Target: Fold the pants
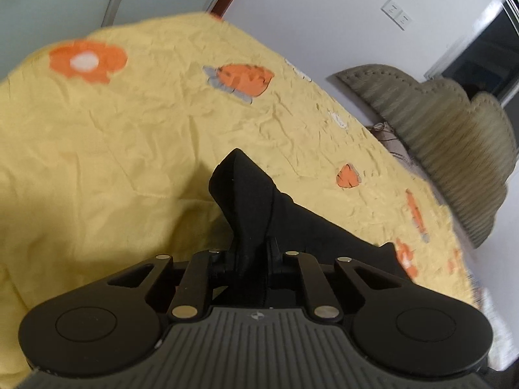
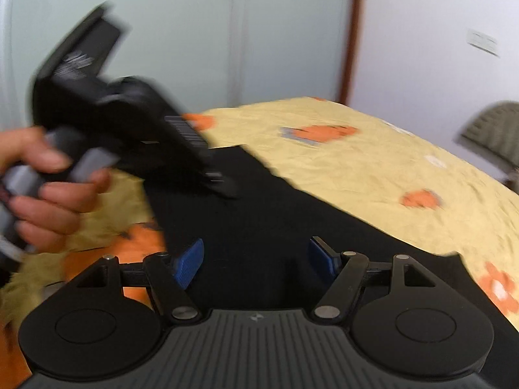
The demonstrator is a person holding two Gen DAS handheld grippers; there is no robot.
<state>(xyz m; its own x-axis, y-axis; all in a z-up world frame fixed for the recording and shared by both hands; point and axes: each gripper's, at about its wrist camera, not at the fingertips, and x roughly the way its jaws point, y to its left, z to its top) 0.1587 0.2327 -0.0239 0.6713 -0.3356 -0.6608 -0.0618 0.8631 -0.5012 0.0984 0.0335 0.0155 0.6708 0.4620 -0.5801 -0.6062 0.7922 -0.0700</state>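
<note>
The black pants lie on a yellow bedspread with orange flowers. In the left wrist view my left gripper is shut on a bunched fold of the pants and holds it lifted above the bedspread. In the right wrist view my right gripper is open, its blue pads apart just above the flat black cloth, with nothing between them. The left gripper shows blurred at the upper left, held by a hand, its tip on the pants.
A grey-green padded headboard stands at the right end of the bed against a white wall. Pale sliding doors rise behind the bed. A dark window is at far right.
</note>
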